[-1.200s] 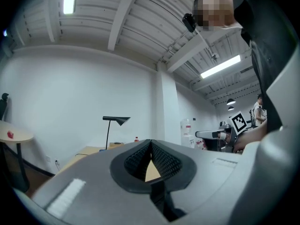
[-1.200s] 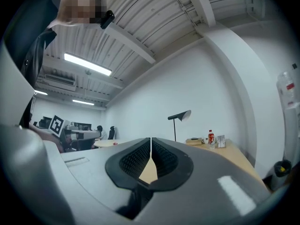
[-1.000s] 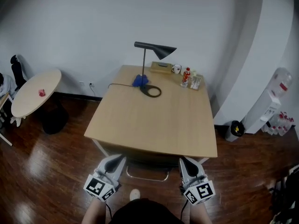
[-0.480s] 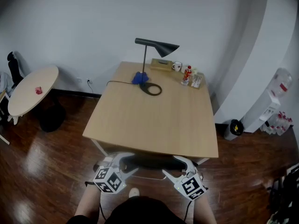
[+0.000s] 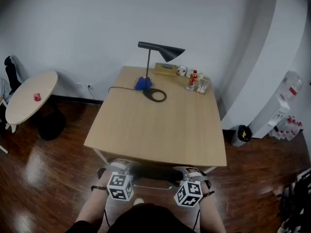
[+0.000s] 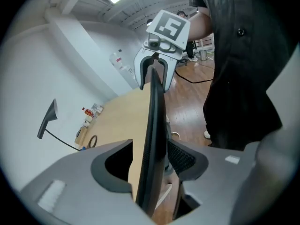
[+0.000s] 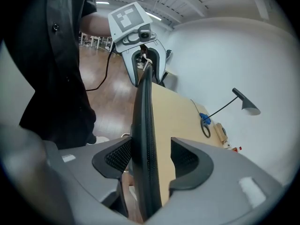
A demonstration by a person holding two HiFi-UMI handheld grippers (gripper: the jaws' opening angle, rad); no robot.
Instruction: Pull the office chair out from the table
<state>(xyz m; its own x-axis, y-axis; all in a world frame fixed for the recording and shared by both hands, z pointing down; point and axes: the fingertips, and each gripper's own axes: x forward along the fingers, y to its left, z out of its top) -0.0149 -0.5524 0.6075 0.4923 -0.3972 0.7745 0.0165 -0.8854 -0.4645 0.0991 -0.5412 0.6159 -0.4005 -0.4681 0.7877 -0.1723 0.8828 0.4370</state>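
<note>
The black office chair (image 5: pixel 154 173) is tucked under the near edge of the wooden table (image 5: pixel 155 130), with only the top of its backrest showing. My left gripper (image 5: pixel 122 168) and right gripper (image 5: pixel 190 173) sit over that top edge, left and right. In the left gripper view the thin mesh backrest (image 6: pixel 153 125) runs between the jaws of the left gripper (image 6: pixel 150 158), which are opening, with gaps beside the pads. In the right gripper view the backrest (image 7: pixel 143 125) likewise stands between the wide jaws of the right gripper (image 7: pixel 149 156); nothing is squeezed.
A black desk lamp (image 5: pixel 158 50), a mug (image 5: pixel 181 71) and a bottle (image 5: pixel 193 79) stand at the table's far end. A round side table (image 5: pixel 29 96) is at the left. A water dispenser (image 5: pixel 284 106) and a bin (image 5: pixel 241 136) are at the right. Dark wooden floor surrounds the table.
Both grippers dropped lower and rolled over, with their marker cubes now facing up. Their jaws went from shut to wide apart and now straddle the chair's backrest.
</note>
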